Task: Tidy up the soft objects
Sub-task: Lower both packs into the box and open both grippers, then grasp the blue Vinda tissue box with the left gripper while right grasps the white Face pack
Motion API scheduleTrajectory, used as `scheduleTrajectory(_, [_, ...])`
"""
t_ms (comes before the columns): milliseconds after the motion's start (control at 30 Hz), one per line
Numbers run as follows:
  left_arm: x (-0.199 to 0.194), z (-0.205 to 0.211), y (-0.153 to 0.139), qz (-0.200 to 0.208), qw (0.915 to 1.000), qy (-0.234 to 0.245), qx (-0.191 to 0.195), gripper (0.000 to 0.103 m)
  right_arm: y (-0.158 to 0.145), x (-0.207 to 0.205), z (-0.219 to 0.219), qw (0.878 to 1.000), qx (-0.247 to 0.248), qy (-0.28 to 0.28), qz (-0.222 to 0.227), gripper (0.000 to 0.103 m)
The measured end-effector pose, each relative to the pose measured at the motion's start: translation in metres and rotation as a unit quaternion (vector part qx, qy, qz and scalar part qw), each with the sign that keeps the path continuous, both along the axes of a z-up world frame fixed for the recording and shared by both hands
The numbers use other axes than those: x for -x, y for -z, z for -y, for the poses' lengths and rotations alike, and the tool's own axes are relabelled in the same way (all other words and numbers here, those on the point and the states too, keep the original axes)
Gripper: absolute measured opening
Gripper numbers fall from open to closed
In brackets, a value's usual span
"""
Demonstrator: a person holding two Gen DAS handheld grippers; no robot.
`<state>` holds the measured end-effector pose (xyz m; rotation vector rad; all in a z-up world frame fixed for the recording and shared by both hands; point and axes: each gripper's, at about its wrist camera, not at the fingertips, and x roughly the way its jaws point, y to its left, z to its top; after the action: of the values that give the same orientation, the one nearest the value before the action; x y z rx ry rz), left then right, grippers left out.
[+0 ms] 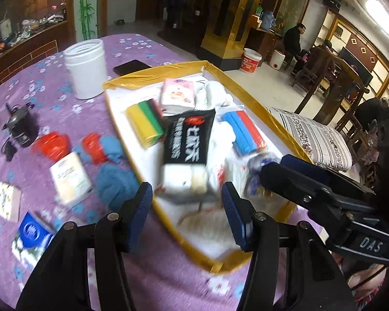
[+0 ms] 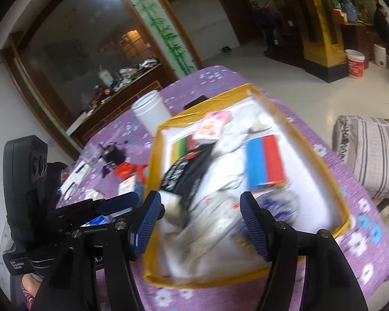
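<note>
A: Where's the soft stuff rn?

B: Mostly in the yellow-rimmed tray (image 1: 246,83) on the purple tabletop (image 1: 51,83). Black tissue pack (image 1: 188,137) in the middle, yellow/green sponge (image 1: 145,121) to its left, blue/red sponge (image 1: 245,132) to its right, pink tissue pack (image 1: 178,94) behind, white cloths underneath, details blurry.

A: Anything outside?

B: Yep, left of the tray: blue cloth (image 1: 115,181), red bits (image 1: 51,146), a pale pack (image 1: 70,178), a blue pack (image 1: 31,235) near the edge. White jar (image 1: 85,68) farther back.

A: Left hand-held gripper (image 1: 188,220)?

B: Jaws apart, abt half open, nothing in them; over the tray's near end.

A: Right hand-held gripper (image 2: 202,224)?

B: Also parted, a bit wider, empty, above the white cloths (image 2: 220,215). No pad touching anything afaict.
</note>
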<state>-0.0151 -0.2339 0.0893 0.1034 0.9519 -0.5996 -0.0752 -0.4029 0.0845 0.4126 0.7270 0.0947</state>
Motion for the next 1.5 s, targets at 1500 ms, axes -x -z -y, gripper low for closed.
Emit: scheduleTrajectory(1500, [-0.026, -0.189, 0.046, 0.041, 0.9944, -0.094, -0.024, 0.040, 0.018, -0.056, -0.176, 0.982, 0.079, -0.163, -0.046, 0.068])
